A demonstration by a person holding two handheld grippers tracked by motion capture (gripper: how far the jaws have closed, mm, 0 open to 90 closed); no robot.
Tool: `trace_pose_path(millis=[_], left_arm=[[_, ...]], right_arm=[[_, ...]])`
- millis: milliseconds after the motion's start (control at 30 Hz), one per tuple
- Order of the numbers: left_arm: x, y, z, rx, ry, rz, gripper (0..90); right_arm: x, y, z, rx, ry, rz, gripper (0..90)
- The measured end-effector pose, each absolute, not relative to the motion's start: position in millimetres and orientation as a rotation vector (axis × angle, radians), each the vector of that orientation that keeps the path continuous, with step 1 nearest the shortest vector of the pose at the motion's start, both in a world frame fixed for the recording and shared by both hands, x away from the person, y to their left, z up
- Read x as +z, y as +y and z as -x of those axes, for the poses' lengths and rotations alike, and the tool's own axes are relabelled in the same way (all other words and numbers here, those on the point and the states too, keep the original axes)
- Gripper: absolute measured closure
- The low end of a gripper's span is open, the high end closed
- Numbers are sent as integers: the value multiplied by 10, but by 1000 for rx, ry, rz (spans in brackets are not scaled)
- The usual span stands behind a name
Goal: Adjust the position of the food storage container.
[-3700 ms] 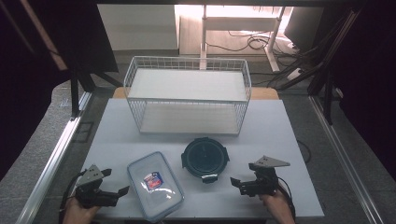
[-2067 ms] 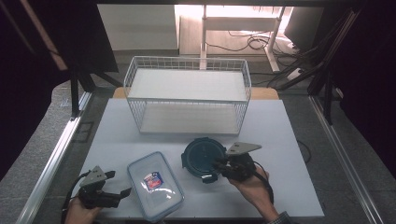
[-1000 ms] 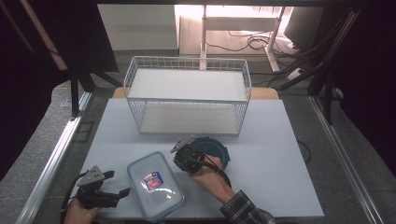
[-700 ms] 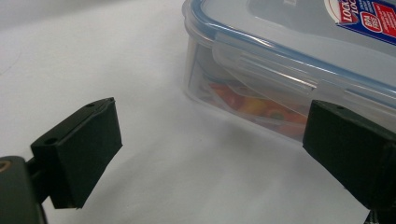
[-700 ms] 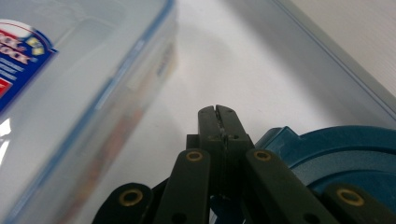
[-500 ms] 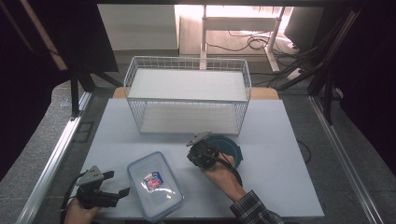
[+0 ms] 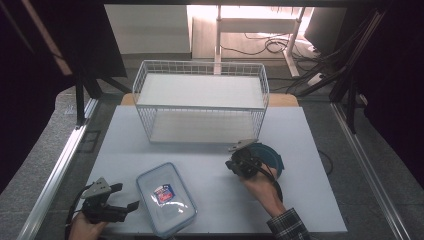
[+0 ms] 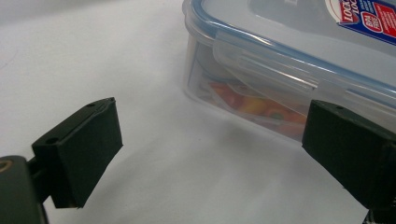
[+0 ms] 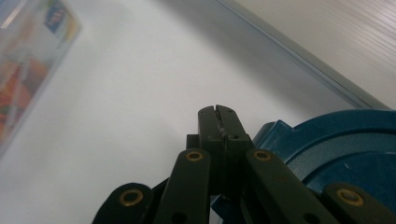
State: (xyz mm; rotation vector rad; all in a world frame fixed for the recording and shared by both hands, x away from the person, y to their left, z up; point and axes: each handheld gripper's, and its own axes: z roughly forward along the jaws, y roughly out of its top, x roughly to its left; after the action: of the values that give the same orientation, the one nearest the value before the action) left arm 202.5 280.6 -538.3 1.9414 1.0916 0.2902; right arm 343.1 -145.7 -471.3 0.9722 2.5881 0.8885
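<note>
At the near left corner of the white table (image 7: 310, 150) the left gripper (image 7: 112, 206) rests with its jaws spread wide and nothing between them; in the left gripper view the clear rectangular container (image 8: 299, 60) sits just ahead, its blue-sealed lid on, apart from both pads. In the high view that container (image 7: 166, 198) lies just right of the gripper, its long axis running from the near edge diagonally away to the left. Bare table lies between it and the wire basket (image 7: 200, 102) at the far side. Further right, the right gripper (image 7: 239, 161) has its jaws pressed together, holding nothing, its underside close over the left rim of the round blue lid (image 7: 267, 157), which lies flat near the basket's right corner; open surface stretches right of it.
</note>
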Motion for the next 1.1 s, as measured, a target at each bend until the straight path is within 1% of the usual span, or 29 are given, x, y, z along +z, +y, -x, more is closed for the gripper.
trace_pose_path(millis=[33,367,433,500,700,867,1033,1100], left_arm=[[-5384,2805,-2026,286,1091,-1943,49],[-5383,2799,-2029,272,1093,-1953,56],[-5382,2799,-2031,257,1098,-1955,69],[-5381,2801,-2031,252,1098,-1954,71],[-5380,2800,-2038,239,1109,-1954,75],[-5381,2790,-2045,235,1118,-1963,74],[-5376,2791,-2077,241,1158,-1961,78],[-5358,2794,-2090,272,1178,-1965,124]], right_arm=[[-4713,-1457,-3431,888,2588,-972,895],[-4690,-1996,-3482,878,2489,-1118,895],[-4686,-2127,-3487,876,2463,-1145,895],[-4684,-2158,-3489,875,2458,-1152,895],[-4678,-2462,-3527,850,2380,-1208,895],[-4676,-2616,-3555,859,2344,-1249,894],[-4692,-2618,-3530,870,2331,-1249,892],[-4715,-2632,-3484,951,2340,-1253,892]])
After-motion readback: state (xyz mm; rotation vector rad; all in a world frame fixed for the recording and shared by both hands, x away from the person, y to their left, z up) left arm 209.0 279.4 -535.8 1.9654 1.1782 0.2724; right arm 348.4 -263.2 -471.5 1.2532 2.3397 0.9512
